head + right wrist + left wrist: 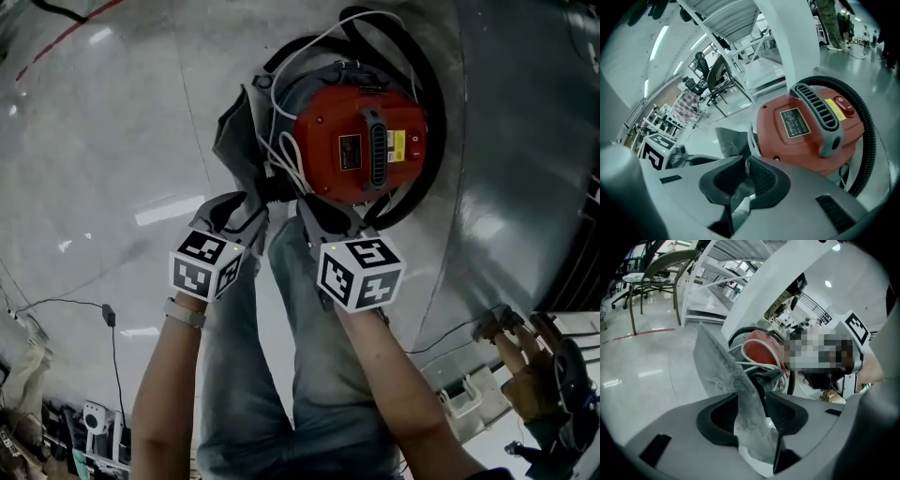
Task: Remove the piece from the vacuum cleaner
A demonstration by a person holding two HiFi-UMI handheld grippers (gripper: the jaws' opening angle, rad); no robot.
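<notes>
A red vacuum cleaner (361, 145) lies on the glossy floor, also seen in the right gripper view (806, 131) and partly in the left gripper view (759, 350). A grey dusty filter cloth (239, 141) sticks out at its left side. My left gripper (246, 199) stands open, and the cloth (726, 371) runs loosely through the gap between its jaws (754, 413). My right gripper (305, 197) is shut on a fold of the same cloth (731, 138), pinched between its ribbed pads (743, 176) right beside the red housing.
A black hose (427, 84) loops round the vacuum and a white cord (281, 150) trails over its left side. My jeans-clad legs (272, 375) are below the grippers. A chair (656, 273) and a white pillar (792, 42) stand beyond. Another person's hand (520, 356) is at lower right.
</notes>
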